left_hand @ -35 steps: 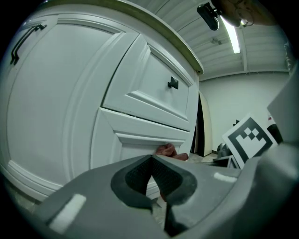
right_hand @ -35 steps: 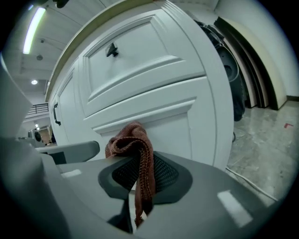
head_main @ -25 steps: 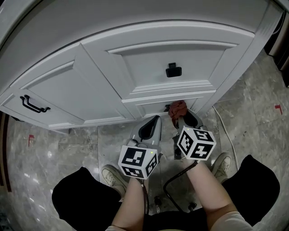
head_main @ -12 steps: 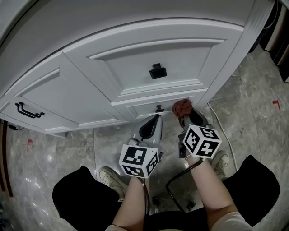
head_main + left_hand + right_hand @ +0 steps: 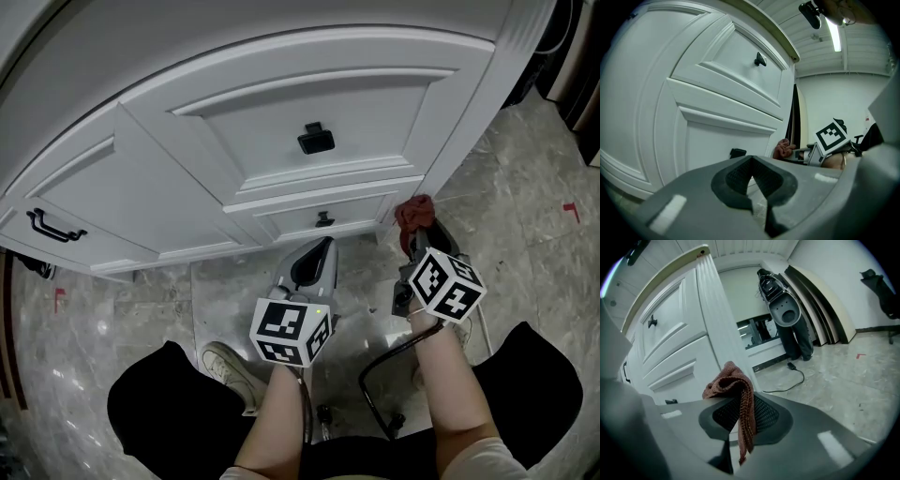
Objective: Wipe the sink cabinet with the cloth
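Right gripper (image 5: 419, 242): jaws clamped on the cloth (image 5: 413, 213), a rust-red knitted bunch that stands out past the tips, with 1 strip hanging down between them
Cloth position: low down, just beside the right corner post of the sink cabinet (image 5: 281, 112) and near the floor (image 5: 534, 206); contact cannot be told
Left gripper (image 5: 314, 265): jaws together with nothing between, pointing at the lowest drawer front

- You'll find no words, brands or numbers to read anywhere here.
- The only printed signs are the black-and-white square markers on your left gripper (image 5: 317, 255) and right gripper (image 5: 418, 236). They spell nothing.
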